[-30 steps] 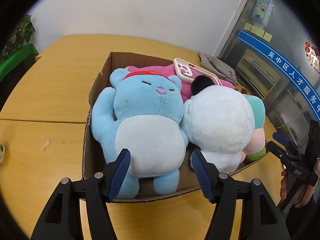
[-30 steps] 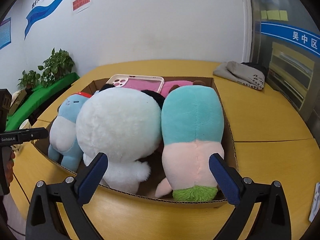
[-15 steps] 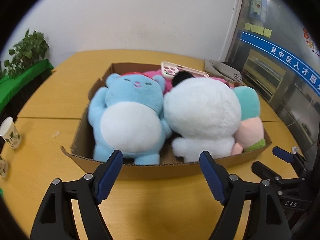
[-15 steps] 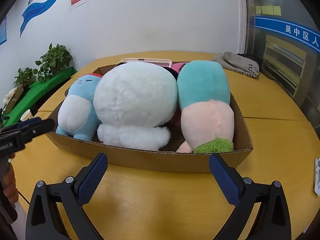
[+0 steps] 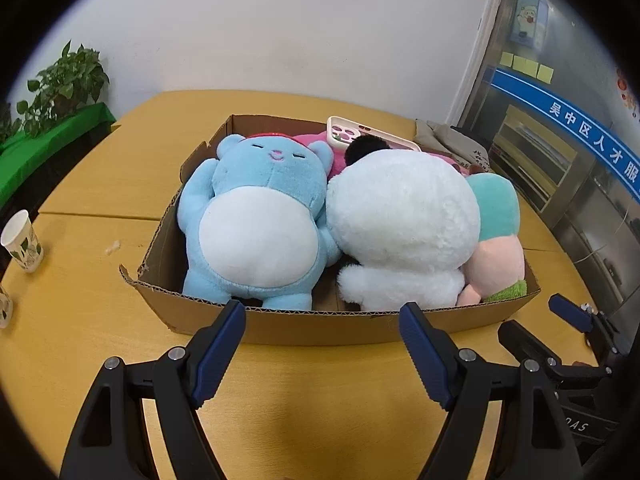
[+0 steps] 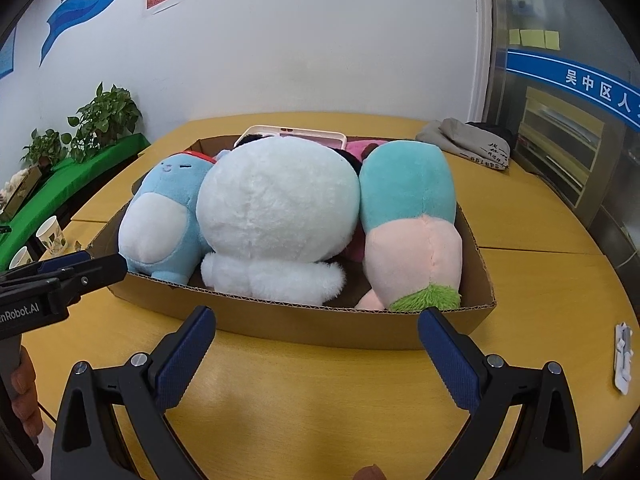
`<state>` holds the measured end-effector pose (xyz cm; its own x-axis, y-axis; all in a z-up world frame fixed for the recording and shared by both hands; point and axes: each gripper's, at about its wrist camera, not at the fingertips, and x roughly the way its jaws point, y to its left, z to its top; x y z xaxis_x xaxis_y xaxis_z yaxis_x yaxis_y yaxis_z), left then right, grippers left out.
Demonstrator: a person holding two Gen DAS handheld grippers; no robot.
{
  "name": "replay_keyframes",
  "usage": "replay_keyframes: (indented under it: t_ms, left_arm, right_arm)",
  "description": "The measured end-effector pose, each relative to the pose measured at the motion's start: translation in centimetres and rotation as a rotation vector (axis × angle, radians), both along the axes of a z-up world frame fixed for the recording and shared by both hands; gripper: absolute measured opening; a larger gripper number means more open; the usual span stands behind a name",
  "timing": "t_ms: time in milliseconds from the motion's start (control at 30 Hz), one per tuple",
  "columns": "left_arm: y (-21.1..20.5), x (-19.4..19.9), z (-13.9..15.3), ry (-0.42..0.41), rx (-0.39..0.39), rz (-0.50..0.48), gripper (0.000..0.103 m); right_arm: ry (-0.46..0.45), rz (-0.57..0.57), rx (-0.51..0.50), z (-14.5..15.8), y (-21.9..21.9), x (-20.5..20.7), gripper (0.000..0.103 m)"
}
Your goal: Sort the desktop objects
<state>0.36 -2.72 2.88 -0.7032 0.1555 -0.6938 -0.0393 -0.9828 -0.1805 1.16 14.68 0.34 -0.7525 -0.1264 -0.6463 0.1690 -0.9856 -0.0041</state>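
A shallow cardboard box (image 5: pixel 320 326) (image 6: pixel 304 326) on the wooden table holds a blue bear plush (image 5: pixel 260 216) (image 6: pixel 160 216), a white round plush (image 5: pixel 404 220) (image 6: pixel 276 208), a teal-and-pink plush (image 5: pixel 498 236) (image 6: pixel 412 208), a pink plush (image 5: pixel 316 140) and a pink phone case (image 5: pixel 360 138) (image 6: pixel 296 136) at the back. My left gripper (image 5: pixel 322 320) is open and empty in front of the box's near wall. My right gripper (image 6: pixel 316 326) is open and empty, also before the near wall. Each gripper shows in the other's view, the right (image 5: pixel 560 320) and the left (image 6: pixel 76 268).
A paper cup (image 5: pixel 22 240) stands at the table's left, two cups (image 6: pixel 50 234) in the right wrist view. A folded grey garment (image 6: pixel 468 144) lies at the back right. A white clip (image 6: pixel 623 356) lies at the right edge. Plants (image 5: pixel 60 84) stand on a green ledge.
Both grippers have pulled back from above the plush toys to the table in front of the box. They stay open and empty. The toys have not moved.
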Motion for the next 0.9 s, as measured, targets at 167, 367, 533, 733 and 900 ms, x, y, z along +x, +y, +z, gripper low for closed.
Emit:
replay_keyframes:
  t_ms: [167, 367, 533, 733, 900]
  left_arm:
    - [0.6, 0.1, -0.2, -0.014, -0.031, -0.007, 0.082]
    - [1.0, 0.2, -0.4, -0.006, -0.075, 0.002, 0.083]
    - [0.6, -0.1, -0.6, -0.022, -0.081, 0.025, 0.083]
    - [-0.3, -0.9, -1.2, -0.050, -0.064, 0.042, 0.083]
    - [-0.3, -1.8, -1.3, -0.055, -0.080, 0.030, 0.083]
  right_arm:
    - [0.004, 0.011, -0.011, -0.2, -0.1, 0.1, 0.103]
    - [0.008, 0.026, -0.026, -0.5, -0.2, 0.2, 0.103]
    - [0.013, 0.016, -0.028, -0.7, 0.0, 0.1, 0.103]
    - [0.011, -0.004, -0.022, -0.9, 0.3, -0.3, 0.103]
    - [-0.001, -0.009, -0.019, -1.0, 0.3, -1.4, 0.103]
